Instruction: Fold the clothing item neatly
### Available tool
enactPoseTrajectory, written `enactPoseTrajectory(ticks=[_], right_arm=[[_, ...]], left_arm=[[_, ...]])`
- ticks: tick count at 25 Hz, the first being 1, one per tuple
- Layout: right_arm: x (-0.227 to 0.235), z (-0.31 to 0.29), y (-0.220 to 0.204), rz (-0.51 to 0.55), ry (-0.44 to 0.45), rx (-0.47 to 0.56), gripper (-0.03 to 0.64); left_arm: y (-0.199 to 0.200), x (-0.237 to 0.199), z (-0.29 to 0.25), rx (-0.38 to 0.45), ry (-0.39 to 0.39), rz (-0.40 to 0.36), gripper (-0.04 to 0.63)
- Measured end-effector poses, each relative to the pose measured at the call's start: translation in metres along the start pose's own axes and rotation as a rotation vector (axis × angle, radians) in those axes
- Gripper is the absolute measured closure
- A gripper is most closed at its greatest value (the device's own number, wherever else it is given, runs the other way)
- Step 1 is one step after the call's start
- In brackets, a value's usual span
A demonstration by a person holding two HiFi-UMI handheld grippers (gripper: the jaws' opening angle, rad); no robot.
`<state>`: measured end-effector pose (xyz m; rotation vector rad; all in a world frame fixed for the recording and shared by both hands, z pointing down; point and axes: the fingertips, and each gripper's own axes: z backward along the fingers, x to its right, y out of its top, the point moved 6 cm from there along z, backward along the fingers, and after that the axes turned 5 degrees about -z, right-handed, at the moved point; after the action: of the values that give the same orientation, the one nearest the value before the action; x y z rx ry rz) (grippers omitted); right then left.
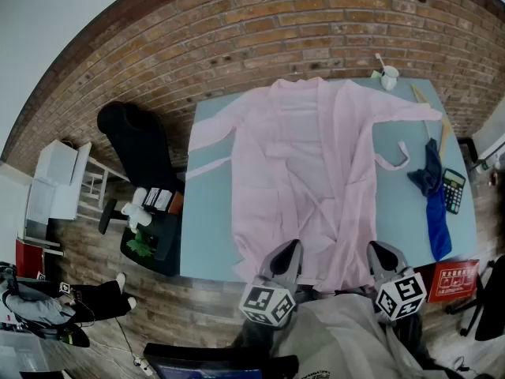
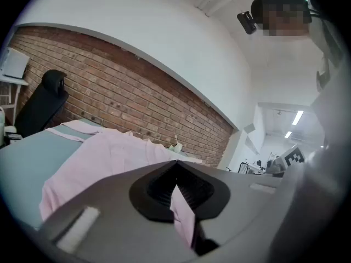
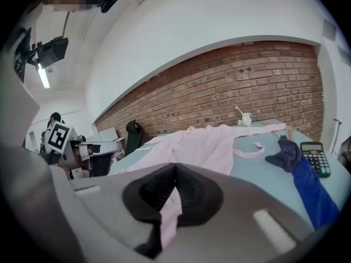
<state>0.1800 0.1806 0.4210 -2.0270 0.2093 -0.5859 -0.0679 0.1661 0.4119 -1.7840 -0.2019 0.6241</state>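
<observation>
Left gripper (image 1: 289, 249) and right gripper (image 1: 379, 251) fingers each pinch the pink robe (image 1: 300, 172) hem at the worktop (image 1: 394, 219) edge. First fold starting; next, probably carry the hem evenly toward the collar.

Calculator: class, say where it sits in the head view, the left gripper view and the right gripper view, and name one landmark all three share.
Head view: the calculator lies near the table's right edge, right of the blue cloth.
Left gripper view: not in it.
Right gripper view: calculator far right, beside the blue cloth.
Shared landmark: the pink robe spread on the table.
</observation>
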Motion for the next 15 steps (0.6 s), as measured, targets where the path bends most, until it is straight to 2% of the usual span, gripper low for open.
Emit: enactPoseTrajectory(ticks=[9,15], right_arm=[[-0.003,-0.011,0.000,0.005,0.009,-0.023,0.617],[0.000,-0.024,0.001,-0.034,0.021,0.015,0.617]], left_arm=[[0.002,-0.009,0.003,-0.005,0.027,0.009,0.589],[-0.002,-0.021,0.001,-0.020,0.062,0.019,0.588]])
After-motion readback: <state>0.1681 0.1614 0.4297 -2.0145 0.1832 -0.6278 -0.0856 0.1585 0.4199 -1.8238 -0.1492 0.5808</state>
